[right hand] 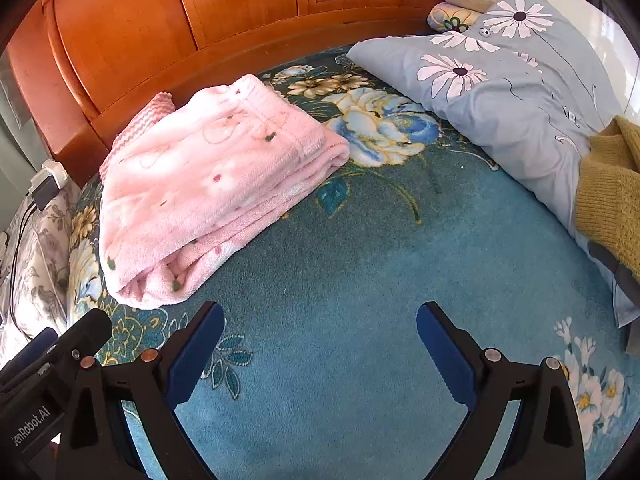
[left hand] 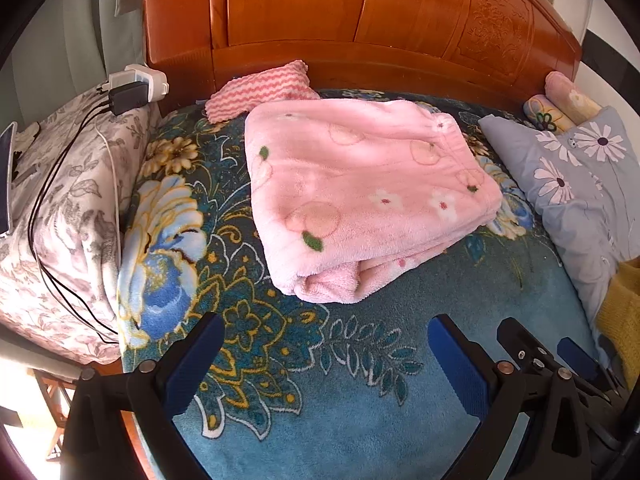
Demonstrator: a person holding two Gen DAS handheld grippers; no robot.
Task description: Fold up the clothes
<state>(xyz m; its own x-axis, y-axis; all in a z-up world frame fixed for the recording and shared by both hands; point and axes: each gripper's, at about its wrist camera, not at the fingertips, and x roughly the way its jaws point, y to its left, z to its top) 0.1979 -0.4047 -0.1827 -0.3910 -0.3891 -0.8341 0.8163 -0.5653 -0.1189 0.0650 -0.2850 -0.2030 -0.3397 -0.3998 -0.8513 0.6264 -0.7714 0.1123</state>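
Looking down along both tools at the bed, I see the pink fleece garment lying folded into a thick, roughly rectangular bundle on the blue floral blanket, up toward the wooden headboard. My left tool stands wide with nothing between its blue pads, and my right tool is just as wide and empty; both hang over bare blanket, apart from the cloth.

The bundle lies ahead of both tools. From the left tool it sits almost straight in front, its rolled near edge just beyond the fingertips. From the right tool the pink fleece garment is ahead and off to the left, its long axis running diagonally from the near-left corner up toward the headboard. So my left hand looks the nearer one.

The fold seems finished to me, so the next piece is likely the mustard knitted garment lying on the flowered pillow at the right edge. That one lies nearer my right tool, ahead and to its right.
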